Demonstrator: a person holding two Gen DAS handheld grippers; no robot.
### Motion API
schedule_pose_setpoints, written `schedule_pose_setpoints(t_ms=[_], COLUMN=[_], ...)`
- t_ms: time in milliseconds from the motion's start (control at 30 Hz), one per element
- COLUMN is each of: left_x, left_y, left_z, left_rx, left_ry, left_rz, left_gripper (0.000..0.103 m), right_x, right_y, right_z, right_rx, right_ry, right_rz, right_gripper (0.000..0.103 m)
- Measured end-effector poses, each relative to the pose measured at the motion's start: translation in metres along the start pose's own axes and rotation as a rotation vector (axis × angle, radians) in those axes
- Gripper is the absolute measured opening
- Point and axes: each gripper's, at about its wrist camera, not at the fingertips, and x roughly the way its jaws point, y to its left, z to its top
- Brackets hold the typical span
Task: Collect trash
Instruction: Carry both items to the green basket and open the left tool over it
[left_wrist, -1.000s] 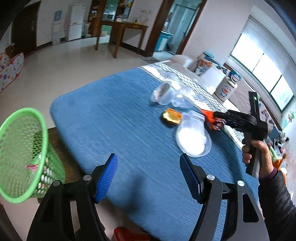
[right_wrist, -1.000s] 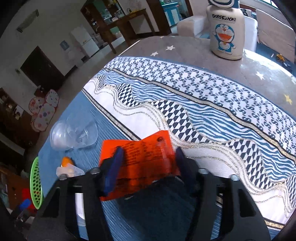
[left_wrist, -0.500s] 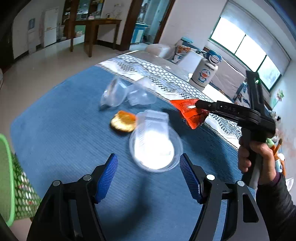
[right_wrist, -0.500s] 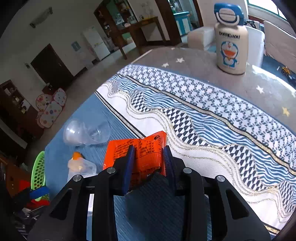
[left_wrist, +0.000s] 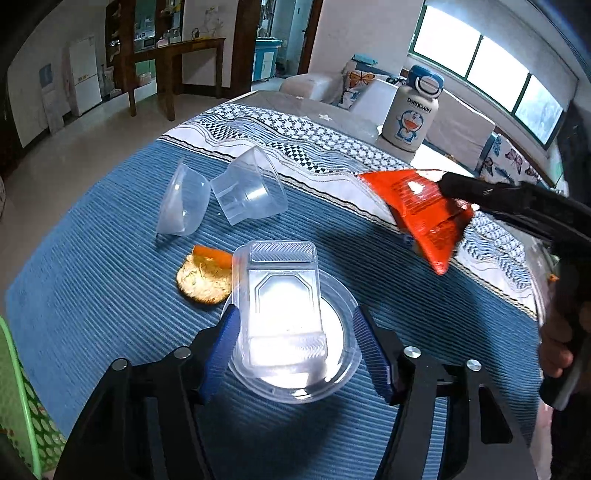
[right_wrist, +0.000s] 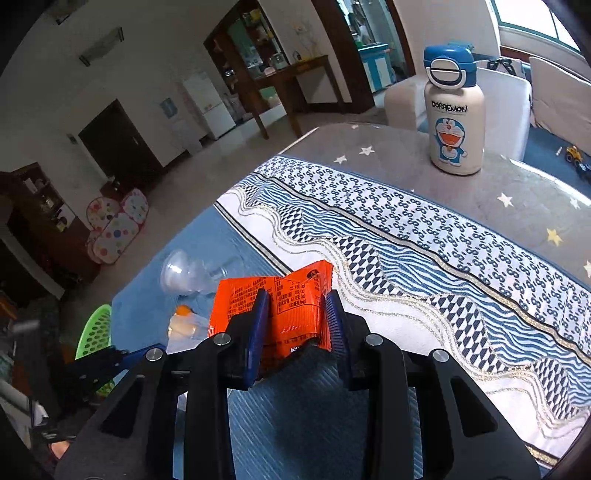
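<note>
Right hand-held gripper (right_wrist: 295, 317) clamps the light, crinkly orange foil wrapper (right_wrist: 291, 299); left hand-held gripper (left_wrist: 295, 343), fingers apart, straddles the flimsy clear plastic tray (left_wrist: 282, 295) beside it—best pinched at its rim.

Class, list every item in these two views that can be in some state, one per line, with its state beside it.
Left hand-held gripper: open, fingers either side of the clear plastic tray.
Right hand-held gripper: shut on orange wrapper.
Orange wrapper: crumpled, lifted off the cloth.
Clear plastic tray: empty, resting on a round lid.
Two clear cups: tipped on their sides.
Doraemon bottle: upright, capped.
</note>
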Motion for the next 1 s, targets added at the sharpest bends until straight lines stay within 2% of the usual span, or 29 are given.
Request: schedule_pose_setpoints(t_ms=[200,533,833,1000], left_x=[0.013,0.003,-0.053,-0.095], left_y=[0.001,0.006,0.034,0.065], left_z=[0.001,-0.002,-0.012,-0.026], left_rx=[-0.011,-0.049,-0.110,-0.170], left_ry=[0.016,-0.016,-0.113,-0.179], left_rz=[0.024,0.011,0.003,0.027], left_gripper=[0.046,0.045,0.045,0.045], right_x=[-0.003,-0.012,-0.025,-0.027], right_y=[0.000,0.002,0.034,0.063], right_z=[-0.002,-0.009,-0.013,-0.015], right_rx=[0.001,0.008,-0.036,-0.070], right_ry=[-0.004,-0.009,-0.029,-0.028], right_rz=[0.004,0.009,0.052,0.095], right_gripper=[0.032,0.032,0.032,0.032])
